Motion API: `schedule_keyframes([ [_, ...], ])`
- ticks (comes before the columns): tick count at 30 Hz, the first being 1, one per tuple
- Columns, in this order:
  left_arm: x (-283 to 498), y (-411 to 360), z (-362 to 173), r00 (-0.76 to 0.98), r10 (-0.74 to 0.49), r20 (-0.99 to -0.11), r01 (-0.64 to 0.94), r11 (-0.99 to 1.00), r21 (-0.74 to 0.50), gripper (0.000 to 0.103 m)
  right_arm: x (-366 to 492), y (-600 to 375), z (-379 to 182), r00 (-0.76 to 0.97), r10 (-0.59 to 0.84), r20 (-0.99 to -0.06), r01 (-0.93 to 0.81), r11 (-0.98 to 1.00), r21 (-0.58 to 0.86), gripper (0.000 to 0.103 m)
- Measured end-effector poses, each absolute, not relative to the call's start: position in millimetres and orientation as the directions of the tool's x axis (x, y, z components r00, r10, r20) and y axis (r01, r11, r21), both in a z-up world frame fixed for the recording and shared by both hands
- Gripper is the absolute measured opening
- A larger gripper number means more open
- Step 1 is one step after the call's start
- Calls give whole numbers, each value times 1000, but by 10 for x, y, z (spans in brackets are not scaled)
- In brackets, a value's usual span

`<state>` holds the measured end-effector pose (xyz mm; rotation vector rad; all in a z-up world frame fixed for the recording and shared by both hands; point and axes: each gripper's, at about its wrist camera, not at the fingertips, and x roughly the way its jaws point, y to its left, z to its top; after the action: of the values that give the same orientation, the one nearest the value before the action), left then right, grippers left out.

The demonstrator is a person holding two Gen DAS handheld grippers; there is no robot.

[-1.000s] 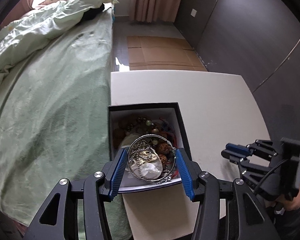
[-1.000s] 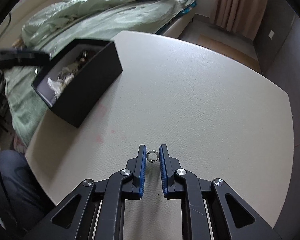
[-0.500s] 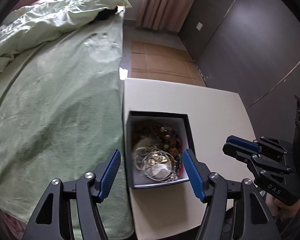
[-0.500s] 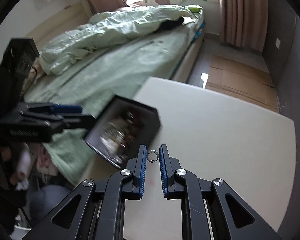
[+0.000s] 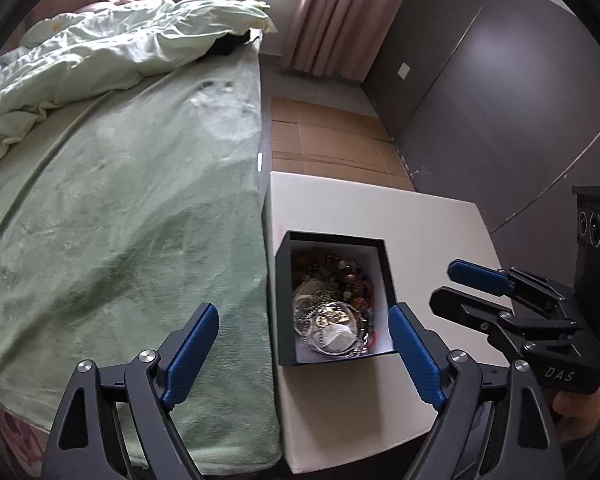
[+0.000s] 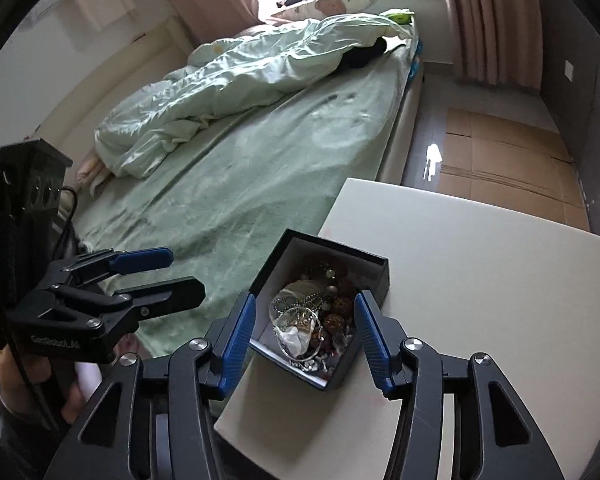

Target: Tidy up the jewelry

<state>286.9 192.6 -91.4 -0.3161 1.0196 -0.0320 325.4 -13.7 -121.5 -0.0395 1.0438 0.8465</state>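
A black jewelry box (image 5: 284, 300) with a white lining stands on the white table's left edge, also seen in the right wrist view (image 6: 374, 276). It holds a heap of beads, chains and silver bangles (image 5: 332, 316) (image 6: 312, 320). My left gripper (image 5: 302, 350) is open and empty, raised above the box's near end; it also shows in the right wrist view (image 6: 160, 272). My right gripper (image 6: 305, 332) is open and empty above the box; it also shows in the left wrist view (image 5: 456, 284). The small ring cannot be made out.
The white table (image 5: 420, 232) (image 6: 500, 280) stands against a bed with a green sheet (image 5: 120, 208) and a rumpled duvet (image 6: 240, 80). Flattened cardboard (image 5: 332, 140) lies on the floor beyond. A dark wall (image 5: 520, 80) runs along the right.
Both grippers rose away from the table. The left one opened and let the silver bangle into the box. The right one moved over the box and opened; the small ring it held is gone.
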Motion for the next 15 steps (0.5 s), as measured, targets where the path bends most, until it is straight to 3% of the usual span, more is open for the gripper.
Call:
schedule_keyframes([
  [2, 2828, 1879, -863, 543, -175, -821, -111, 954, -277, 90, 3228, -239, -1172, 245, 586, -772, -615, 710, 343, 57],
  [5, 2741, 1793, -787, 568, -182, -803, -92, 955, -282, 101, 3145, -450, -1097, 281, 583, -762, -587, 733, 345, 62],
  [7, 2661, 1713, -738, 580, -186, -793, -79, 956, -282, 102, 3057, -629, -1045, 319, 571, -756, -556, 759, 338, 82],
  [12, 2409, 1544, -602, 627, -182, -758, -60, 958, -279, 102, 2809, -1055, -888, 408, 546, -732, -488, 808, 330, 87],
  [15, 2265, 1397, -525, 646, -184, -741, -34, 963, -269, 102, 2630, -1292, -803, 457, 533, -712, -453, 829, 329, 98],
])
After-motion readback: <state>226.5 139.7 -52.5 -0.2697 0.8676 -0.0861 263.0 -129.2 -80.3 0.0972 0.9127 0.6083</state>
